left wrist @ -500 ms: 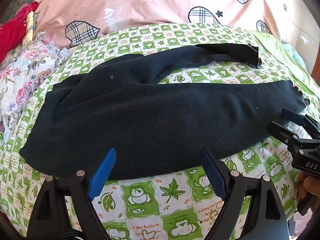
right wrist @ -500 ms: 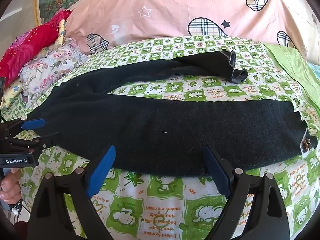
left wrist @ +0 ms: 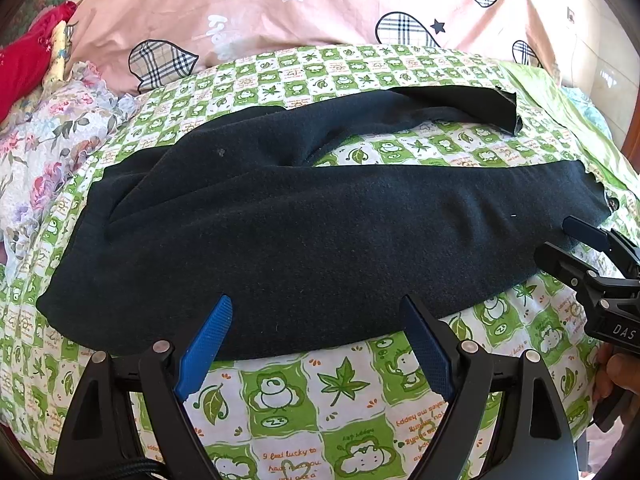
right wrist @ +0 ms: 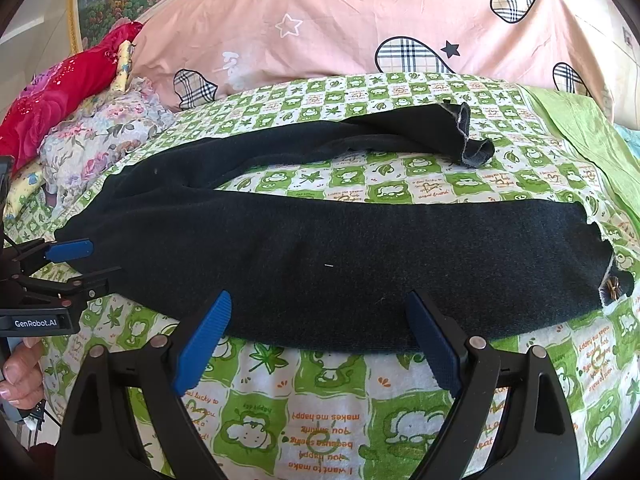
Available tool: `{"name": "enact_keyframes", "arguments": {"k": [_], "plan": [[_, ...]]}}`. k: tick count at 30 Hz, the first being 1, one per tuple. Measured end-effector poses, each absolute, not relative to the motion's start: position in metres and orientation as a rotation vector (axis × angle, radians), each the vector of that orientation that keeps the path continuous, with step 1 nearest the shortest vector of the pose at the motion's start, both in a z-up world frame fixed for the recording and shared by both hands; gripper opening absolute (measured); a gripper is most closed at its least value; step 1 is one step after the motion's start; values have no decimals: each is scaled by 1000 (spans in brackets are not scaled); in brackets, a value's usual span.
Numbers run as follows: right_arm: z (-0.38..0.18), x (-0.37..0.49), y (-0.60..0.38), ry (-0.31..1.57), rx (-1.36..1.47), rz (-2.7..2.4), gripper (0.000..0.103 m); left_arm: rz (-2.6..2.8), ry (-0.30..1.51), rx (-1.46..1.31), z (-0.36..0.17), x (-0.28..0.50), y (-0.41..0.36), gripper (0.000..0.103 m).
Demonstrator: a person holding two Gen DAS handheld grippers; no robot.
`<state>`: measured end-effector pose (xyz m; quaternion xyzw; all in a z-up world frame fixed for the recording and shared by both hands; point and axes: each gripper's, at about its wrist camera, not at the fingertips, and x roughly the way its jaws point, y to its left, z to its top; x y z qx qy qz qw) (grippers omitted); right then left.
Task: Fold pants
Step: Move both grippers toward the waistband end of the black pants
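Black pants (left wrist: 320, 232) lie spread across a green-and-white checked bed sheet (left wrist: 340, 384), waist to the left and legs running right. The far leg ends in a curled cuff (right wrist: 472, 148). My left gripper (left wrist: 316, 304) is open, its blue pads over the near edge of the pants at the waist end, with only flat cloth beneath. My right gripper (right wrist: 318, 300) is open too, at the near edge of the front leg. Each shows in the other's view: the right gripper (left wrist: 560, 242) by the leg end, the left gripper (right wrist: 96, 262) by the waist. Neither holds cloth.
A pink quilt (right wrist: 360, 20) with plaid hearts is piled behind the pants. Floral cloth (left wrist: 44, 136) and red cloth (right wrist: 60, 88) lie at the left, a light green cloth (right wrist: 580, 128) at the right. A person's hand (right wrist: 20, 376) holds the left gripper's handle.
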<state>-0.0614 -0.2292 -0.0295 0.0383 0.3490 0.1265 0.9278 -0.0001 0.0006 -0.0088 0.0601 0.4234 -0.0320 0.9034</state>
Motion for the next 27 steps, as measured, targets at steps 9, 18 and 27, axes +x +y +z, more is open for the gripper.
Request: {"name": "enact_keyframes", "arguments": {"k": [9,18,27], "plan": [[-30,-63,-230,715,80,258,89,-71,878,120,-10,1,0,86],[-28,-65,-229,714,78,259,89,-75,884,116,-11,4,1,86],[-24,-67,-227,716,80,262,89,-84,890,112,-10,8,2,86]]}}
